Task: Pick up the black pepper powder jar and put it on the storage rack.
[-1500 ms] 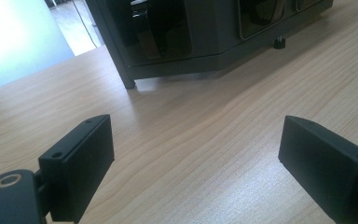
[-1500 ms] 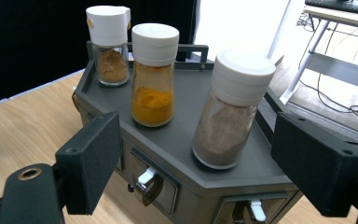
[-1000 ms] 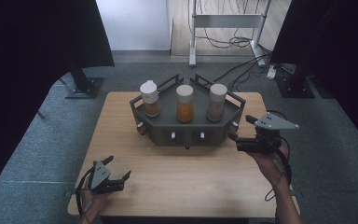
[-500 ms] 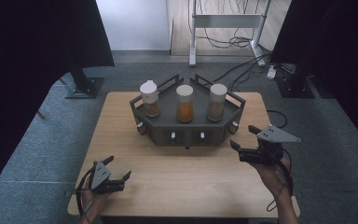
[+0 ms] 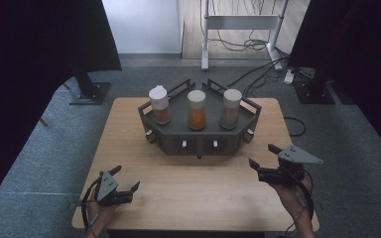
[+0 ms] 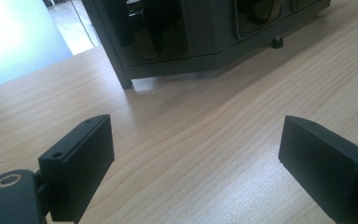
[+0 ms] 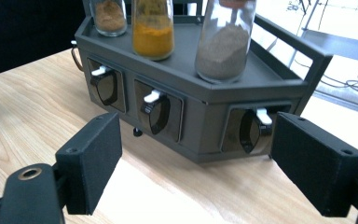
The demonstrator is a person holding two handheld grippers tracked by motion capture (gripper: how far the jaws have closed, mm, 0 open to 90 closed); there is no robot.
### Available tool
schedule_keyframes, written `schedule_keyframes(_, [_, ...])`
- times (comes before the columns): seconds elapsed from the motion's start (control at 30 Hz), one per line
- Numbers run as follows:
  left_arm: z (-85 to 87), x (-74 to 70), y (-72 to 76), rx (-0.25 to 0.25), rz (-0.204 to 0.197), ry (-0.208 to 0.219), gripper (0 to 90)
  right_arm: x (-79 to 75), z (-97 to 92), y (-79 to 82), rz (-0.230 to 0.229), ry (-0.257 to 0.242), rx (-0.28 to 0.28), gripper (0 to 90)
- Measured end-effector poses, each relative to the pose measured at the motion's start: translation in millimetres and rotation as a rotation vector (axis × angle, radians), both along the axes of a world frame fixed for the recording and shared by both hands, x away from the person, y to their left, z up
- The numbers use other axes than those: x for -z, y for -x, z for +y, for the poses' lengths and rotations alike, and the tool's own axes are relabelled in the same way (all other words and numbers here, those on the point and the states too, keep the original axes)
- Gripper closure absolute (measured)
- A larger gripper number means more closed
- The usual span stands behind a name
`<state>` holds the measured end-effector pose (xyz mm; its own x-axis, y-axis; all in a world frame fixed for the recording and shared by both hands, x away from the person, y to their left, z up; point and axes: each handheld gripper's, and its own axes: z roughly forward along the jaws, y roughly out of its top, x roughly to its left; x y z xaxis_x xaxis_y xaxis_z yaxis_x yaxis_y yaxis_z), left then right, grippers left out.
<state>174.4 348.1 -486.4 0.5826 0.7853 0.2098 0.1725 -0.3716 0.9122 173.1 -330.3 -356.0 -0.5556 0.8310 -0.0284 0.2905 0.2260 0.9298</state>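
A dark grey six-sided rack (image 5: 198, 136) stands at the middle back of the wooden table (image 5: 124, 129). It carries three white-capped spice jars: reddish-brown powder (image 5: 159, 105), orange powder (image 5: 196, 110) and grey-brown powder (image 5: 230, 109). My left gripper (image 5: 127, 177) rests near the front left edge, open and empty, its pads (image 6: 81, 158) wide apart over bare wood. My right gripper (image 5: 261, 154) hovers right of the rack's front, open with nothing between its pads (image 7: 91, 158). It faces the rack's small drawers with white knobs (image 7: 153, 96) and the jars (image 7: 223, 46) above them.
Black curtains hang at both sides, with stand bases on the grey carpet behind the table. A metal frame (image 5: 240, 22) and loose cables (image 5: 258, 74) lie at the back. Bare wood stretches between the two grippers in front of the rack.
My right gripper has sunk toward the table and drawn back toward the front edge. The left gripper and the rack have stayed where they were.
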Motion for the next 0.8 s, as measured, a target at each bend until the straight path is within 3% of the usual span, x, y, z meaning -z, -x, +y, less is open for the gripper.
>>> schedule_keyframes(0.8, [-0.9,-0.2,-0.5,0.003,0.002,-0.004,10.0,44.8,-10.2,4.1,0.073,-0.021,0.049,15.9])
